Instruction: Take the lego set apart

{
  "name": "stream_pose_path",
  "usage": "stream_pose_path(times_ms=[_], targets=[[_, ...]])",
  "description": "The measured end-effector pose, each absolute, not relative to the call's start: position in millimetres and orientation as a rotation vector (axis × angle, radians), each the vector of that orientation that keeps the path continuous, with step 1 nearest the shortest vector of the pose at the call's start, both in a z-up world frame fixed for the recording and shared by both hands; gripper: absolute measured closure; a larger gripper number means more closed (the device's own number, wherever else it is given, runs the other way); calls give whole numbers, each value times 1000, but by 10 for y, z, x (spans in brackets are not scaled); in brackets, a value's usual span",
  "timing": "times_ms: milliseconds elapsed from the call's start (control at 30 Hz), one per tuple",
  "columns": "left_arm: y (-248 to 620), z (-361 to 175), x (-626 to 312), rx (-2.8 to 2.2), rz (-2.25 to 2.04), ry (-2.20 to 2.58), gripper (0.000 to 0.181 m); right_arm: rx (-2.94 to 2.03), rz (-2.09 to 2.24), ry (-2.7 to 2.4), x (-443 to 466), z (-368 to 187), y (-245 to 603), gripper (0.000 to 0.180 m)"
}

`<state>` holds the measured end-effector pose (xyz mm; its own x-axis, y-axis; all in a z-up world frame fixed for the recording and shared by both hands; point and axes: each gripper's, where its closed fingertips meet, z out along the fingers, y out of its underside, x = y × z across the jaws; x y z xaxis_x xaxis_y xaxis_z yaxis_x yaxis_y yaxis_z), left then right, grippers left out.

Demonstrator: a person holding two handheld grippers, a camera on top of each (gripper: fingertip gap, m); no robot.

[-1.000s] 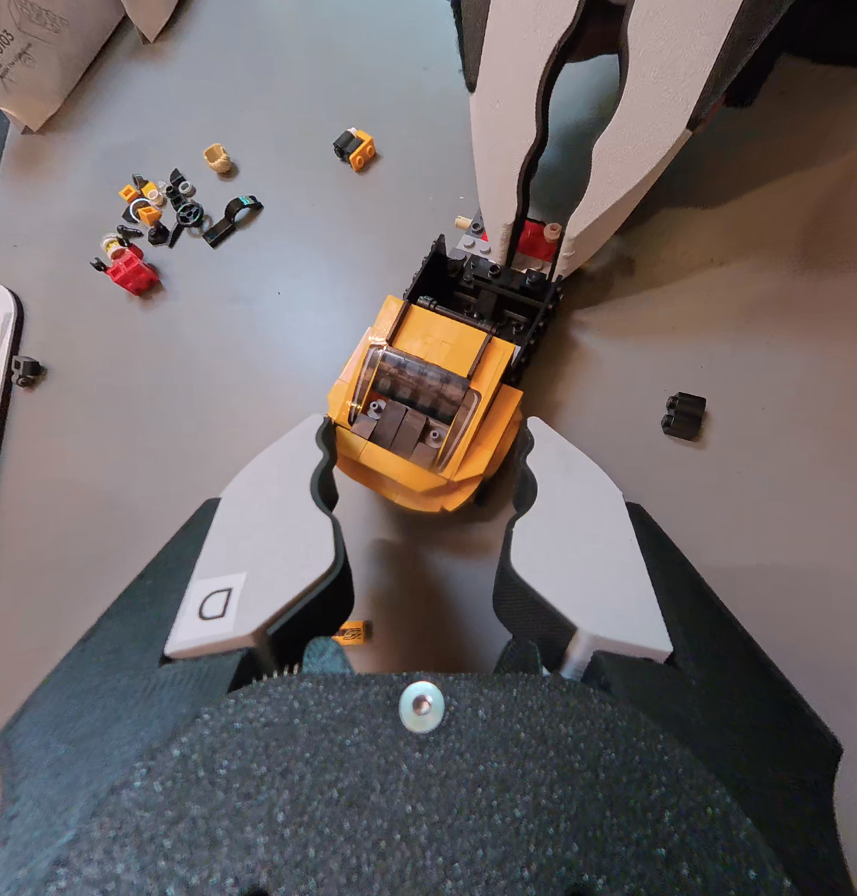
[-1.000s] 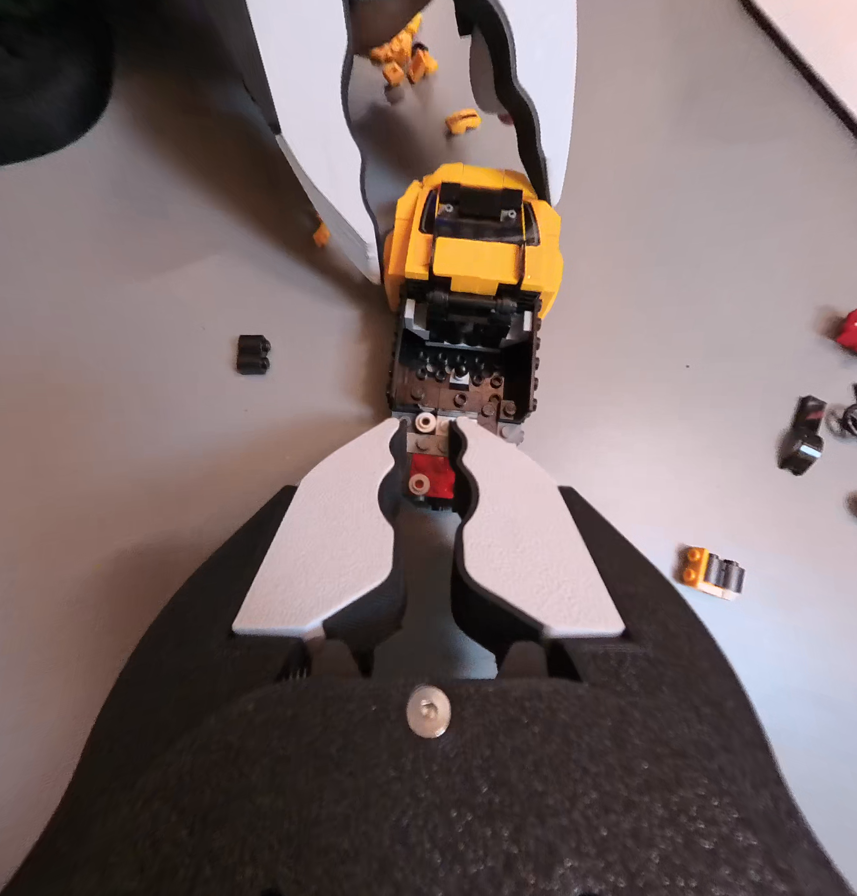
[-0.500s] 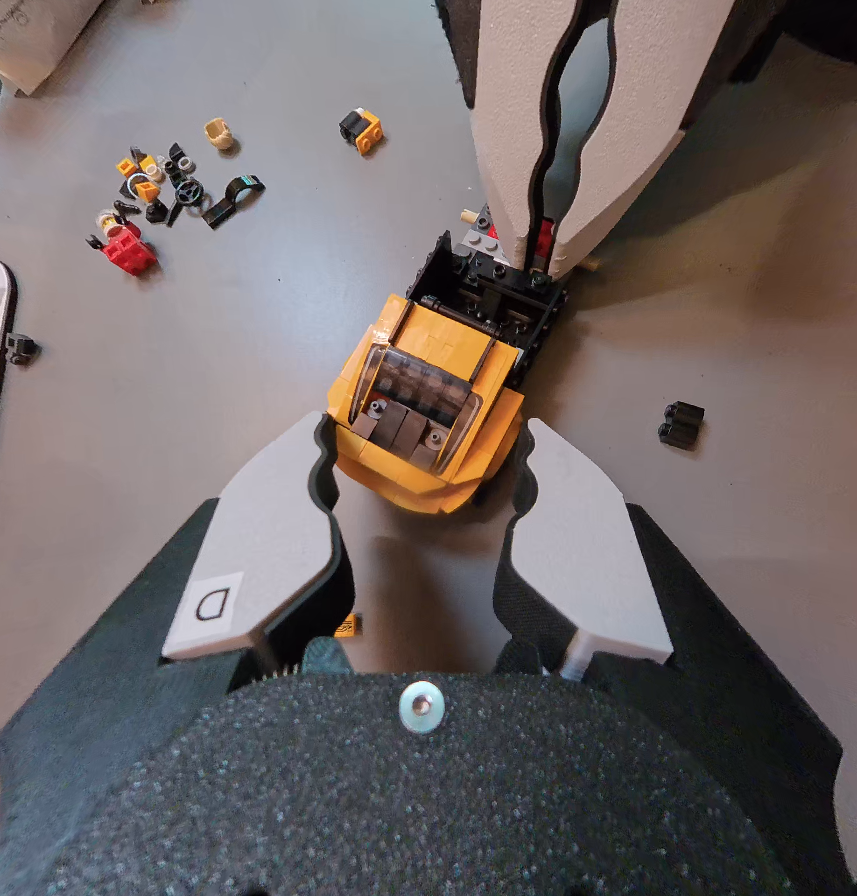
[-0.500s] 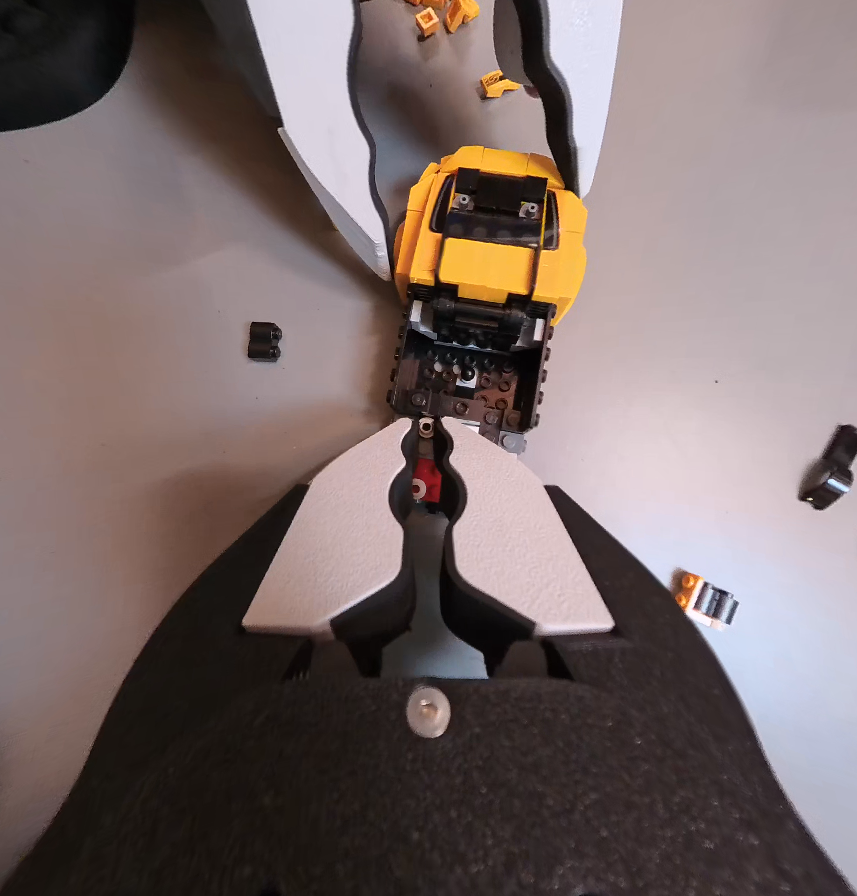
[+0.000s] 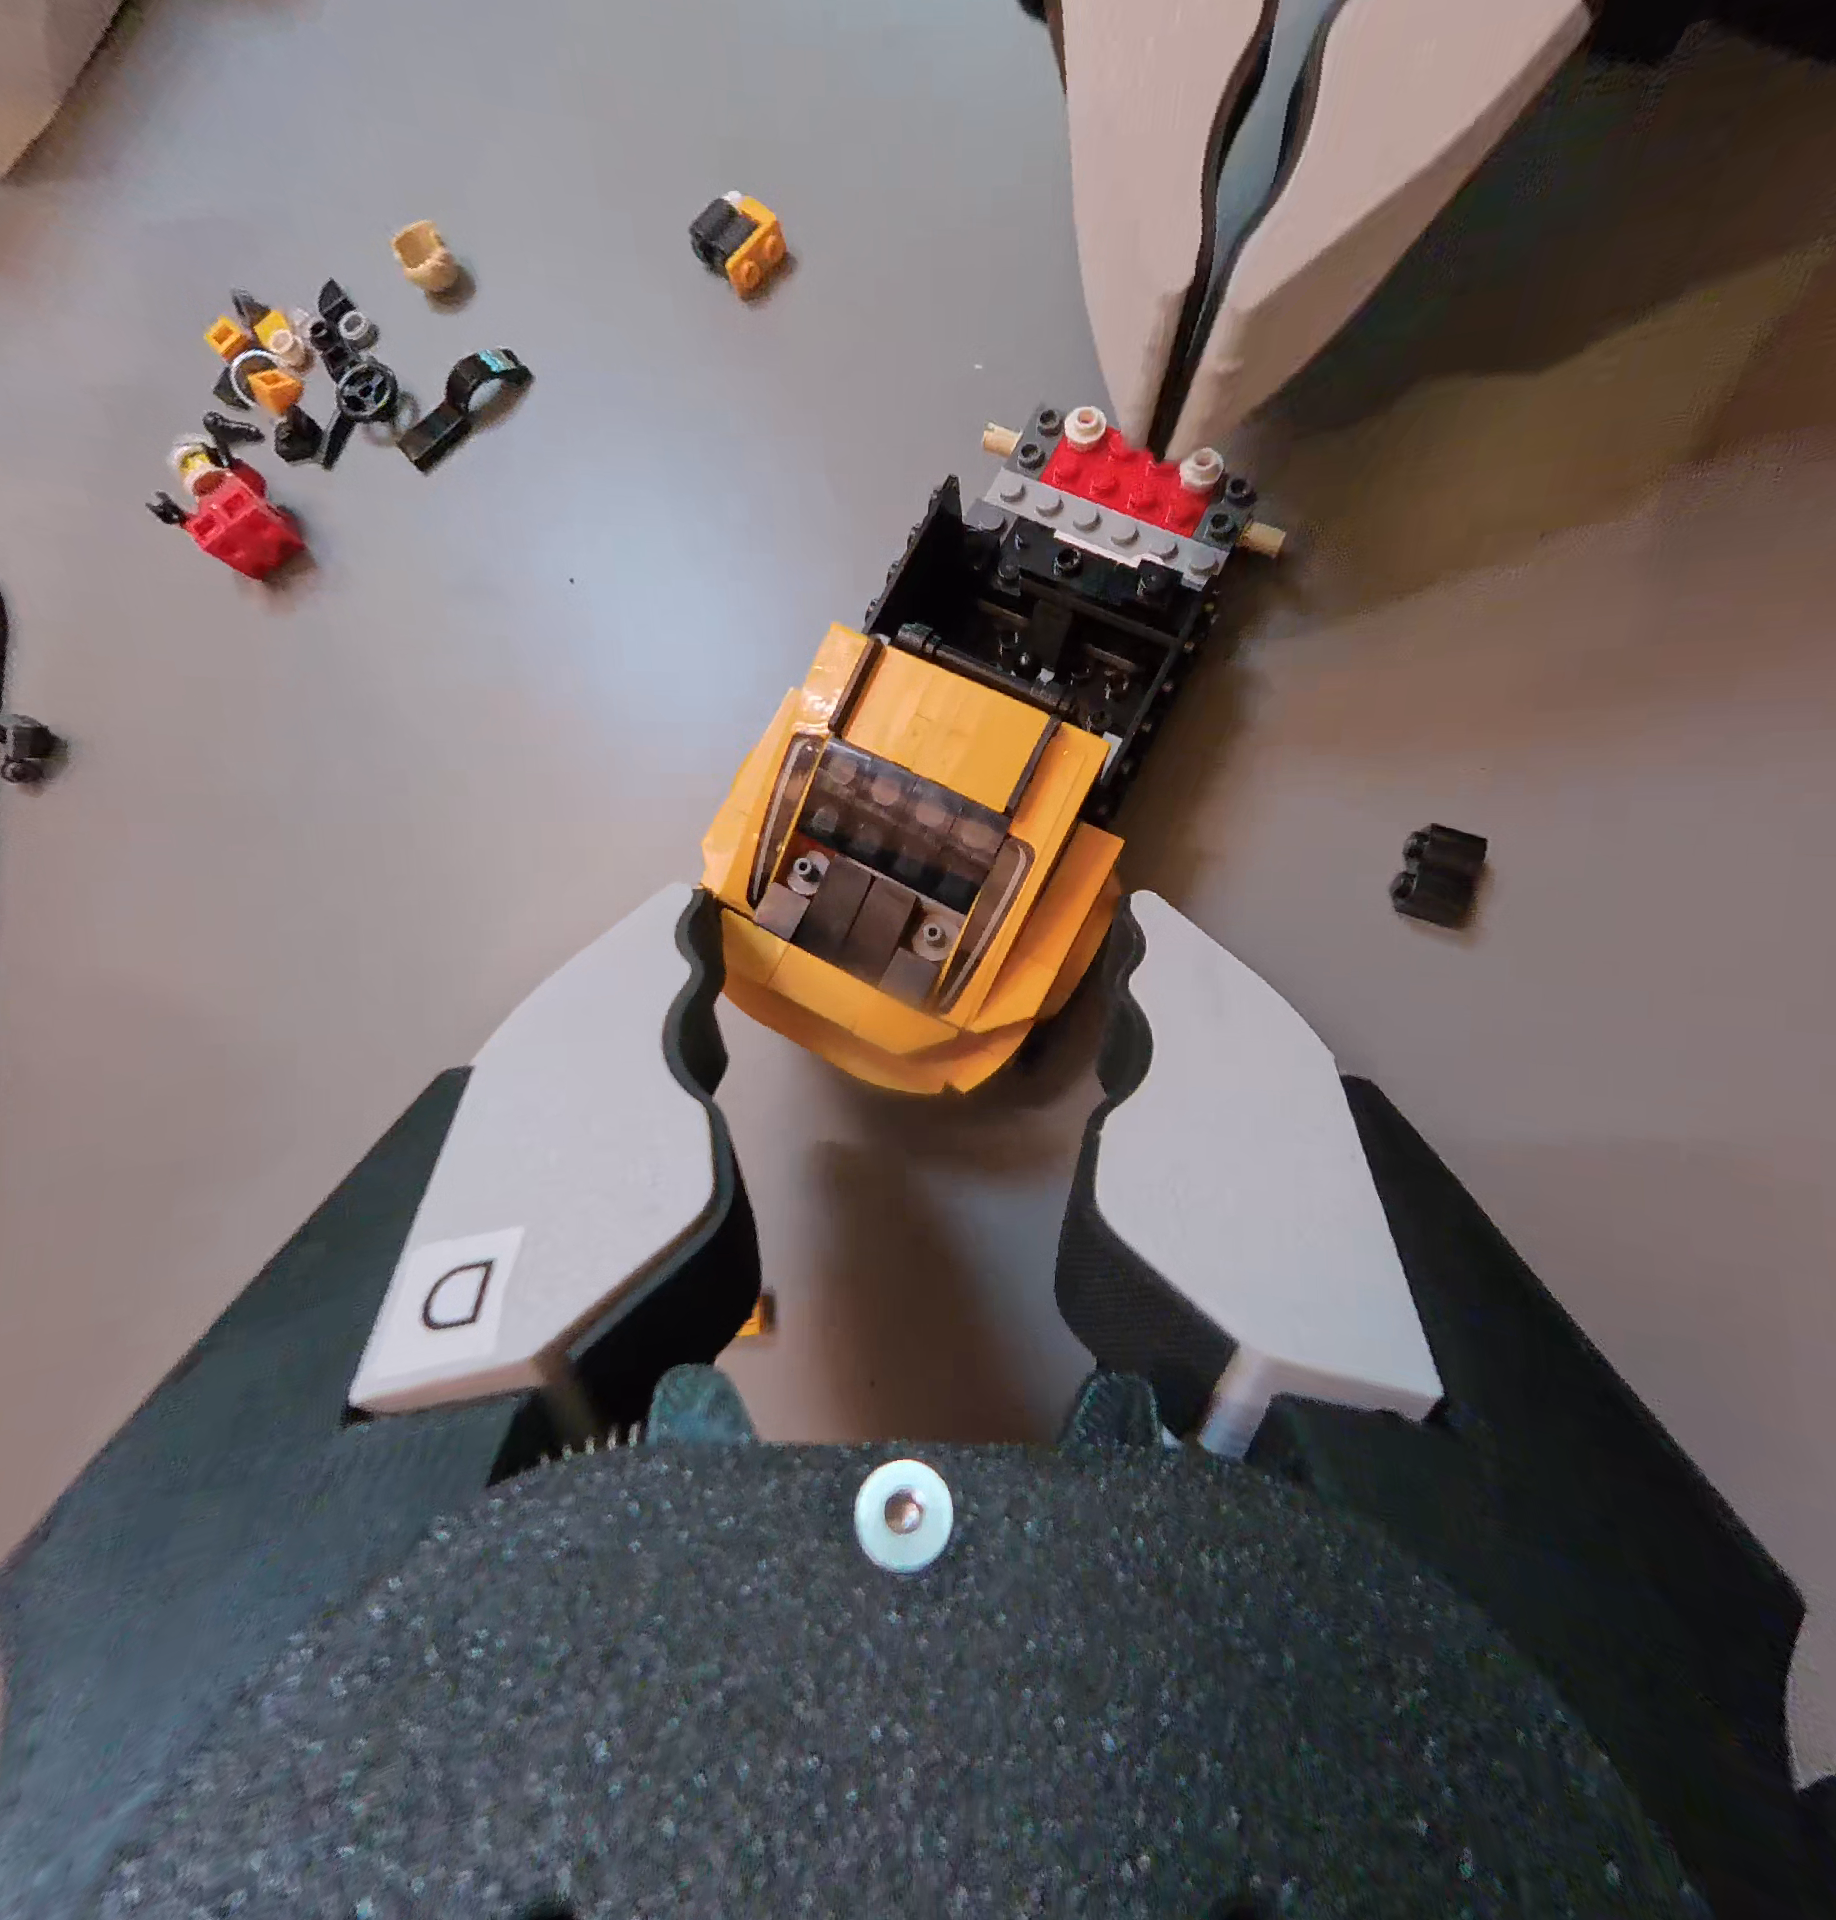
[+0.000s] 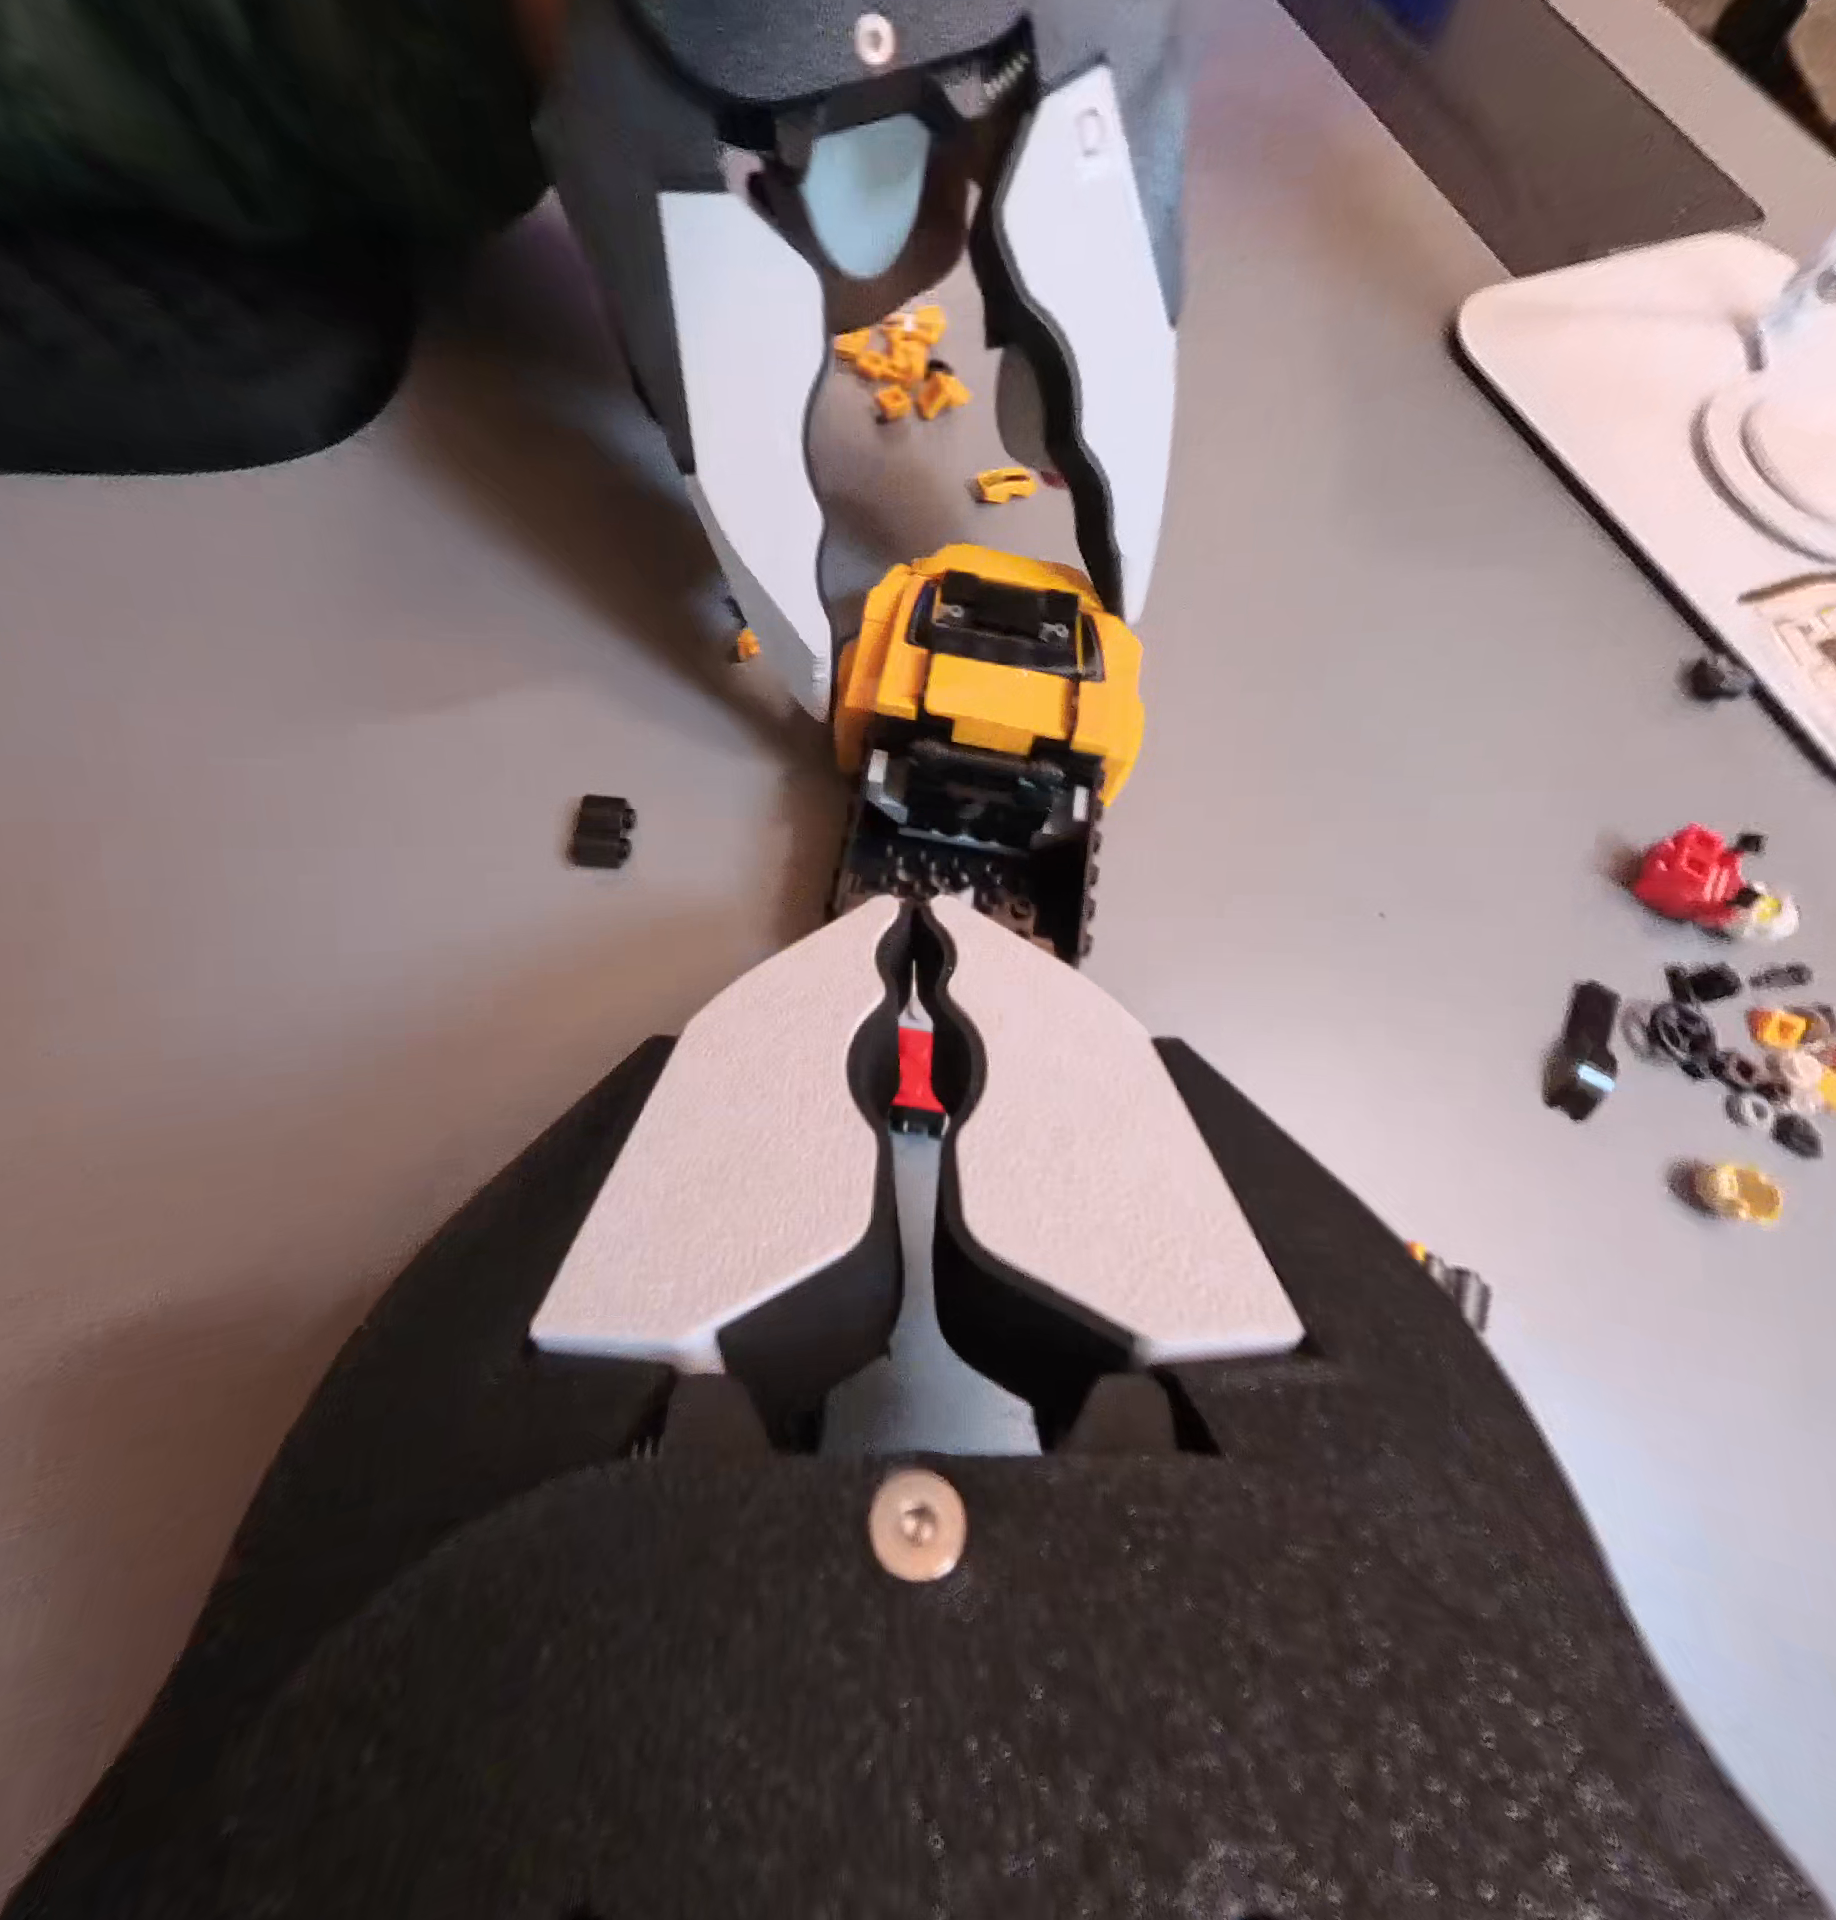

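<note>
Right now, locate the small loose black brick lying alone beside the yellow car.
Left wrist view: the black brick lies alone right of the yellow car, apart from it.

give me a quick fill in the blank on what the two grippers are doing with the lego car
1. The left gripper brackets the car's ____-coloured front, jaws apart.
2. The right gripper is shut on a ____ brick at the car's rear.
3. The lone black piece lies on the grey ____ beside the car.

Missing words: yellow; red; table
</note>
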<state>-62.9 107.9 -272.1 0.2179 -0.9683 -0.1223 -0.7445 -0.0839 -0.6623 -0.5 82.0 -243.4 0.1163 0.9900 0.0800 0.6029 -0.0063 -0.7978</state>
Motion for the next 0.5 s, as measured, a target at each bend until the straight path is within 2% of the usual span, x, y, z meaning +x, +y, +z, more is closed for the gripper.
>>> stream_pose_path(times_ms=[167,400,500], targets=[[1099,-2722,-631,-1889,-460,1571,110,-1802,644,-1644,19,-2615,769,167],[1092,-2722,-636,-1895,-455,1561,110,-1903,628,-1680,-15,-2719,788,168],[1092,-2723,-633,-1904,-450,1558,110,-1938,644,-1708,-11,-2725,797,174]])
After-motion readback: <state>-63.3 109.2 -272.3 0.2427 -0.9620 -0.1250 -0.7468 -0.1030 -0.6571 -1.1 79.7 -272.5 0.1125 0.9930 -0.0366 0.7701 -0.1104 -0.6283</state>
